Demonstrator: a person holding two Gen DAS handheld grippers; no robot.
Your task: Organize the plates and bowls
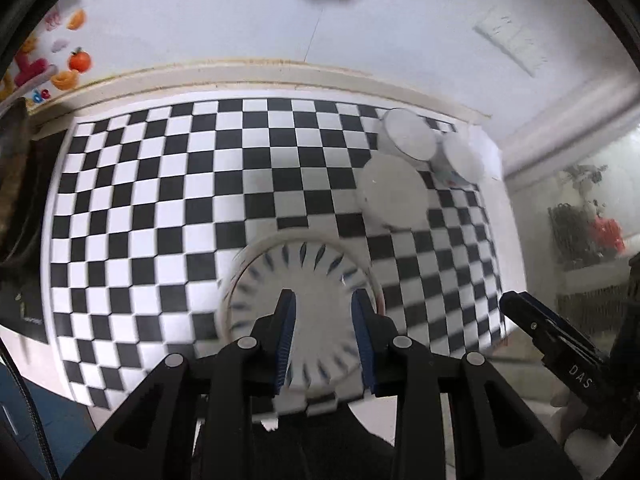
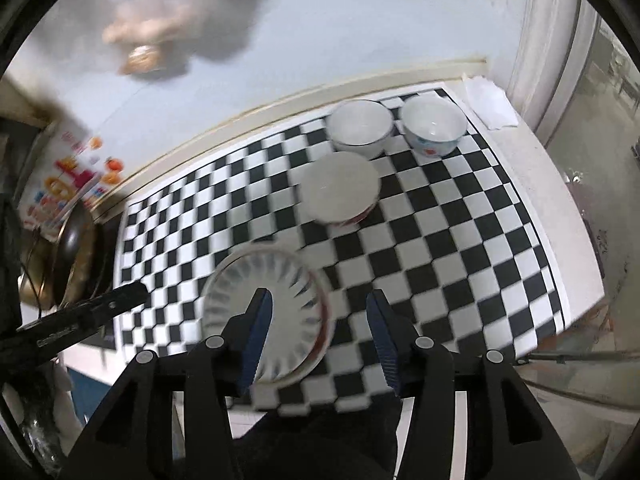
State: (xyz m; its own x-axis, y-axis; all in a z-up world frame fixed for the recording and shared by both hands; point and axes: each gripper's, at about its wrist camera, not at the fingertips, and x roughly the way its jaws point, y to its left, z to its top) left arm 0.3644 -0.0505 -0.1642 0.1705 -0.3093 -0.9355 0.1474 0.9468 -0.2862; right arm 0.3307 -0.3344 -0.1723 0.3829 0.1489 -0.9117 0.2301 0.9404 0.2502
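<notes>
White plate [image 2: 276, 312] flat, face up

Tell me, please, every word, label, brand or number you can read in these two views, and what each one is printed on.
"DAS": white letters on the right gripper, seen at the right edge of the left wrist view.
White lettering on the left gripper, in the right wrist view: too blurred to read.
Colourful poster on the wall with fruit pictures and big characters: blurred, not readable.
Plates, bowls and checkered mat: no text visible.
</notes>
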